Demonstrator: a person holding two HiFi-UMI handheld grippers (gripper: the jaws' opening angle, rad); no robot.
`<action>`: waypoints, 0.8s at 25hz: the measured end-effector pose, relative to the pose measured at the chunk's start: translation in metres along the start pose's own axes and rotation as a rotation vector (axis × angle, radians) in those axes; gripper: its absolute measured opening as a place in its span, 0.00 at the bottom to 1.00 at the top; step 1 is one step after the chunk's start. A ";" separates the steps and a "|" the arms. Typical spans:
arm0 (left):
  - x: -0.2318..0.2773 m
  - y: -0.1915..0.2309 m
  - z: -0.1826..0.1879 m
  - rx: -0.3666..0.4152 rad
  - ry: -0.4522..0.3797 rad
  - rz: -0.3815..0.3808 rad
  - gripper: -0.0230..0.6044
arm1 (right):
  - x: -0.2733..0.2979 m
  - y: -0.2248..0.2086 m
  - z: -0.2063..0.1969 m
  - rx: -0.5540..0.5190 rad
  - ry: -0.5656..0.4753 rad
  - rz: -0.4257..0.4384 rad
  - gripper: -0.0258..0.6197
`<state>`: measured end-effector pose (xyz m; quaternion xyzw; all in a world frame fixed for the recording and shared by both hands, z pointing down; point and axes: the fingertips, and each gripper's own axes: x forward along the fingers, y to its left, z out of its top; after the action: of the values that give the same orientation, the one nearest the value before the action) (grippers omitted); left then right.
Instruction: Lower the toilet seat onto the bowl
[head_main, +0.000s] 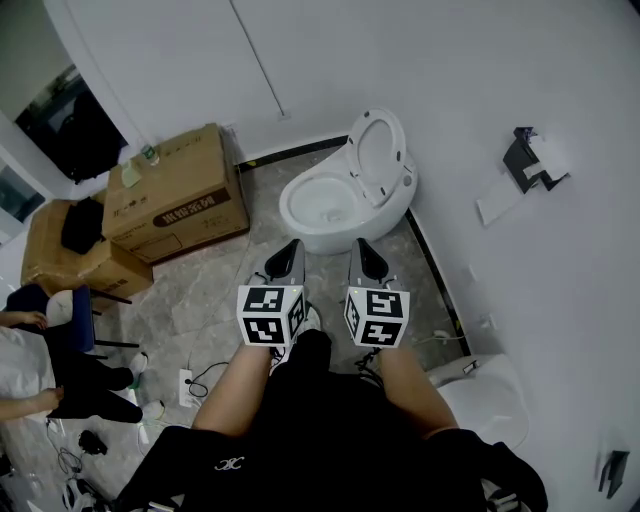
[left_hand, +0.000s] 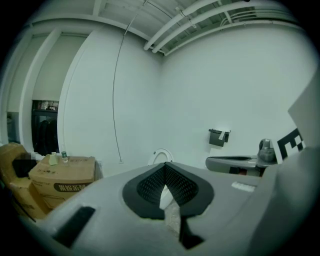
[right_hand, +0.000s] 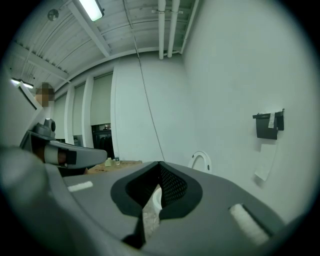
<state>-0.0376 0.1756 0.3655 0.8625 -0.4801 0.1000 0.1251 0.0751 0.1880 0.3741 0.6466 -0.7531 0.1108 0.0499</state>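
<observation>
The white toilet bowl (head_main: 325, 205) stands against the wall, its seat (head_main: 378, 155) raised and leaning back. I hold both grippers side by side near my knees, pointing at the bowl and short of it. The left gripper (head_main: 288, 250) is shut with nothing in it, and so is the right gripper (head_main: 366, 250). In the left gripper view the upright seat (left_hand: 160, 156) shows just above the closed jaws of the left gripper (left_hand: 165, 167). In the right gripper view the seat (right_hand: 201, 161) rises to the right of the right gripper (right_hand: 160, 167).
Cardboard boxes (head_main: 180, 195) stand left of the toilet. A toilet paper holder (head_main: 528, 160) hangs on the right wall. A seated person (head_main: 30, 370) is at far left, with cables and a power strip (head_main: 185, 385) on the floor. A white object (head_main: 480, 395) sits by my right leg.
</observation>
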 end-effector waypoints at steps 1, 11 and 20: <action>0.007 0.004 0.001 -0.006 0.000 -0.006 0.05 | 0.006 -0.001 0.001 -0.004 0.003 -0.004 0.05; 0.090 0.040 0.019 -0.052 0.024 -0.062 0.05 | 0.089 -0.027 0.014 -0.033 0.046 -0.049 0.05; 0.176 0.088 0.054 -0.064 0.044 -0.093 0.05 | 0.186 -0.046 0.047 -0.037 0.043 -0.080 0.05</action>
<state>-0.0184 -0.0267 0.3762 0.8771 -0.4394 0.0976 0.1675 0.0942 -0.0088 0.3735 0.6727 -0.7272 0.1089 0.0824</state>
